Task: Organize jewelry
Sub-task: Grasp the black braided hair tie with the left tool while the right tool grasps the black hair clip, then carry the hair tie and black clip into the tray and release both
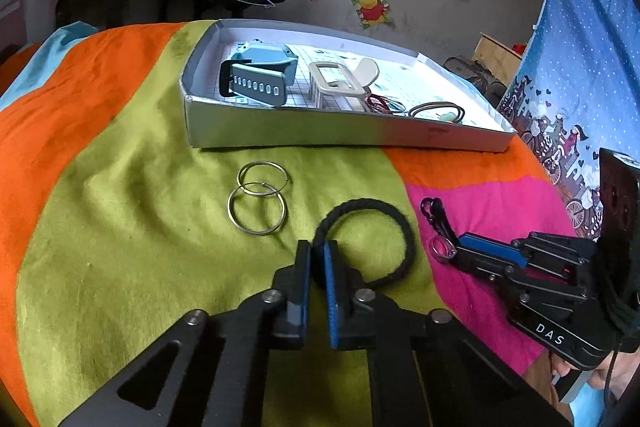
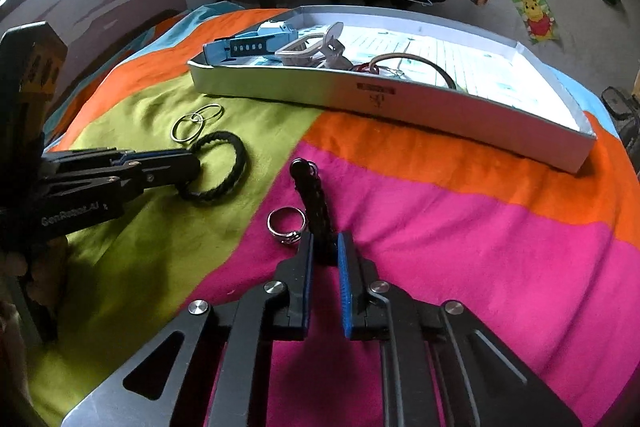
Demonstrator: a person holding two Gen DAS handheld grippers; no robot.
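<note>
Both grippers (left (image 1: 318,251), right (image 2: 325,247)) clamp black bands.

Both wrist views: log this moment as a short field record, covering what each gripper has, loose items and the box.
left gripper: shut on the black braided bracelet
right gripper: shut on the black strap with clasp
loose on blanket: two hoop earrings, silver ring
box: holds blue watch, white hair claw, hair ties
bracelet and strap: both resting on the blanket
</note>
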